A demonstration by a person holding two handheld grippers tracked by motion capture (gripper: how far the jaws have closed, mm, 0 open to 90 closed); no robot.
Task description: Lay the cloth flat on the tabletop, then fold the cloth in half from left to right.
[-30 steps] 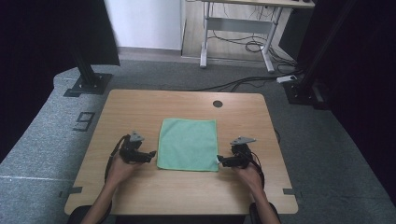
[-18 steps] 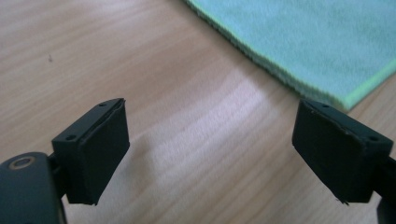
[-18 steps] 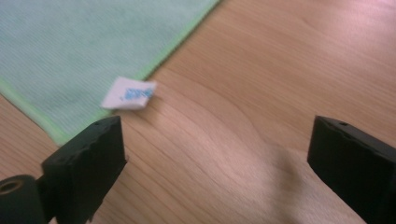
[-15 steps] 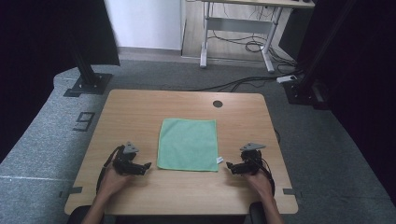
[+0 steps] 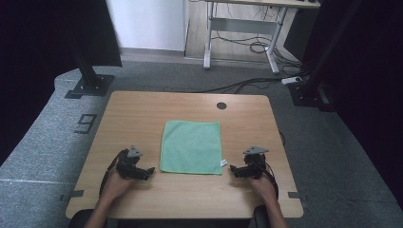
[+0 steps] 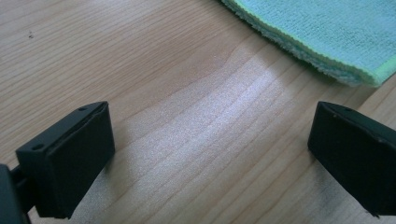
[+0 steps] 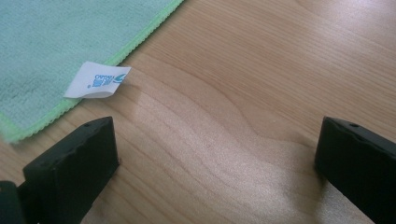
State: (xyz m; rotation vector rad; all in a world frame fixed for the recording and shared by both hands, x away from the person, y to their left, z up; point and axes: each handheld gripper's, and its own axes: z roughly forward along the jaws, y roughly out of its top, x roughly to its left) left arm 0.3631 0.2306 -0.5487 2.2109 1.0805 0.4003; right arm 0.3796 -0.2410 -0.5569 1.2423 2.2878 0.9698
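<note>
One green cloth (image 5: 191, 147) lies flat & squared-off on the wooden table (image 5: 142, 114), roughly mid-table. It looks folded: the left gripper view shows stacked layers at the near corner edge (image 6: 322, 32). One white tag (image 5: 224, 163) w/ blue print sticks out at the cloth's near right corner; the right gripper view shows it curled up off the wood (image 7: 97, 80).

Two grippers, one per hand, both low over the table & both clear of the cloth:
- left gripper (image 5: 148, 172) – just left of the cloth's near left corner, tips pointing toward it, not touching. Jaws wide, having just been opening; nothing btwn them but bare wood, cloth corner beyond the right jaw in its own view.
- right gripper (image 5: 233, 171) – just right of the cloth's near right corner, close to the tag. Jaws wide apart, nothing btwn them, bare wood only. Cloth edge & tag sit past the left jaw in its own view, apart from it.

Two hands come up from the near table edge, one behind each gripper. One grey three-cornered plate tops each gripper, so two in all.

Elsewhere, rel. to the cloth: one dark round hole (image 5: 221, 105) in the tabletop beyond its far right corner. One "9" mark (image 5: 85, 123) on the grey floor, well left of the cloth, off the table.
</note>
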